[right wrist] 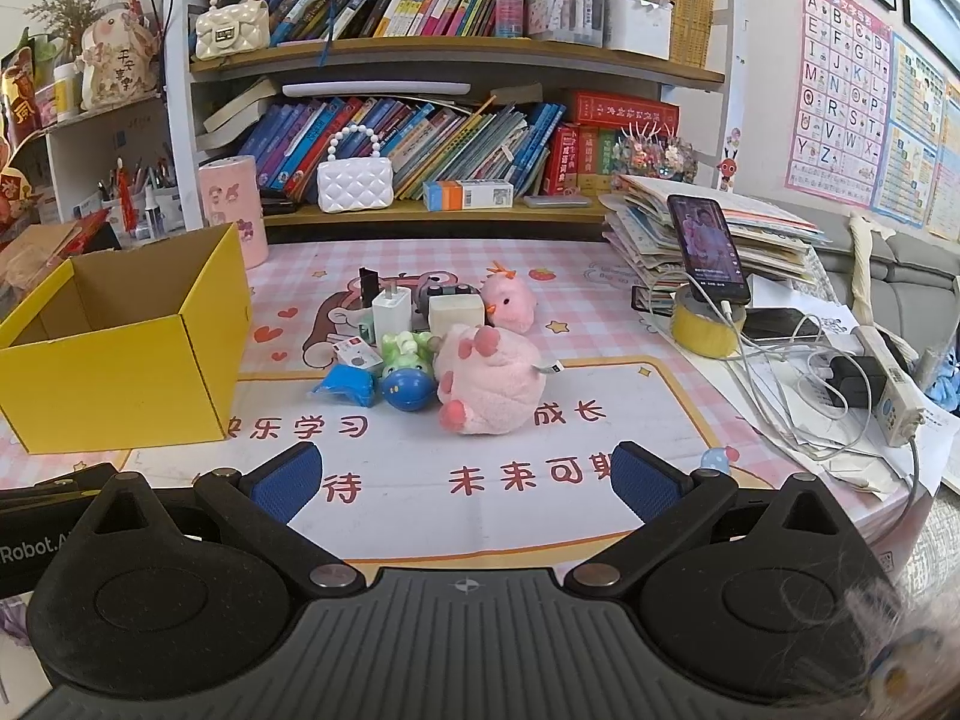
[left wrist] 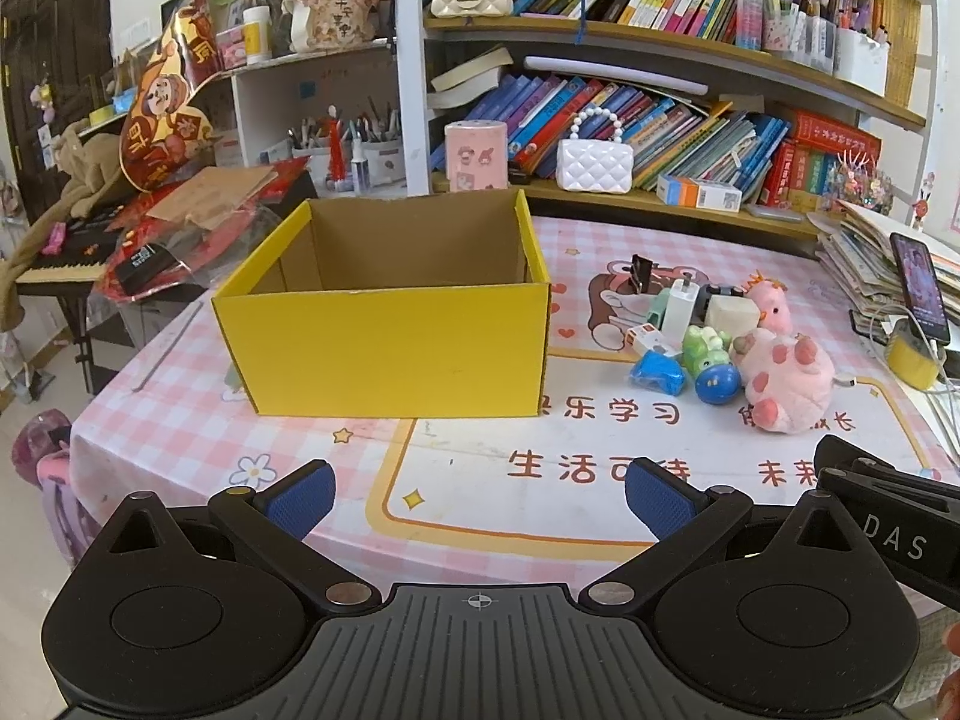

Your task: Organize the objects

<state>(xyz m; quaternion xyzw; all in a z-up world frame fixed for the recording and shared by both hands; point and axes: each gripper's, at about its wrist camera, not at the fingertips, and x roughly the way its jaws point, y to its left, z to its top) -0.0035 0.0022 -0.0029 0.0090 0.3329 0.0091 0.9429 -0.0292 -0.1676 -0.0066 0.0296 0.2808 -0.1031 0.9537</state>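
Both sets of tongs are held low over the near edge of the worktop, which is covered by a pink checked mat. The left tongs are spread wide with nothing between the blue pads, and the right tongs are likewise spread wide and empty. An open yellow box is seen standing on the left part of the worktop. To its right, well apart from both tongs, a cluster of small things is gathered: a large pink plush, a smaller pink plush behind it, a blue egg-shaped toy, a green toy, a white charger and a blue wrapped item. A phone is propped on a yellow tape roll at the right.
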